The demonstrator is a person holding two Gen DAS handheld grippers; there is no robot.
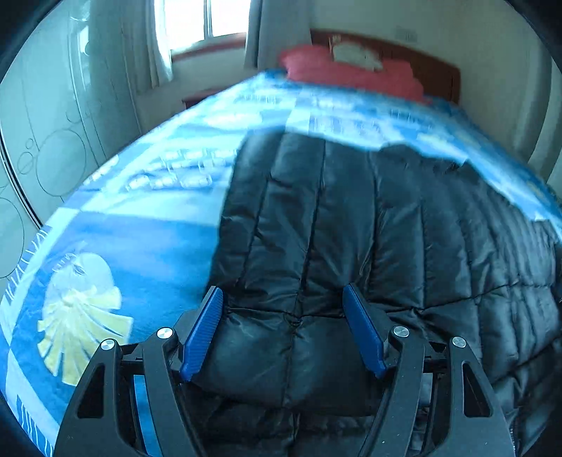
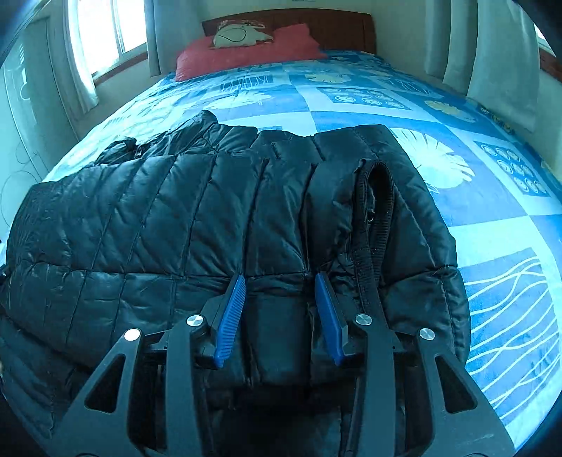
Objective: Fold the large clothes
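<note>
A black quilted puffer jacket (image 1: 368,228) lies spread on the blue patterned bedspread (image 1: 140,225). My left gripper (image 1: 282,298) stands open with its blue pads (image 1: 203,334) on either side of a padded fold at the jacket's near left edge. In the right wrist view the jacket (image 2: 175,218) lies folded over, its ribbed cuff (image 2: 376,211) on top at the right. My right gripper (image 2: 280,284) is open, its blue pads (image 2: 230,316) astride a padded panel at the jacket's near edge, not closed on it.
The bedspread (image 2: 491,218) stretches beyond and to the right of the jacket. A red pillow (image 2: 246,52) with a pale cushion lies at the wooden headboard (image 2: 333,24). Windows with curtains (image 2: 84,52) stand to the left, a wardrobe (image 1: 45,133) at far left.
</note>
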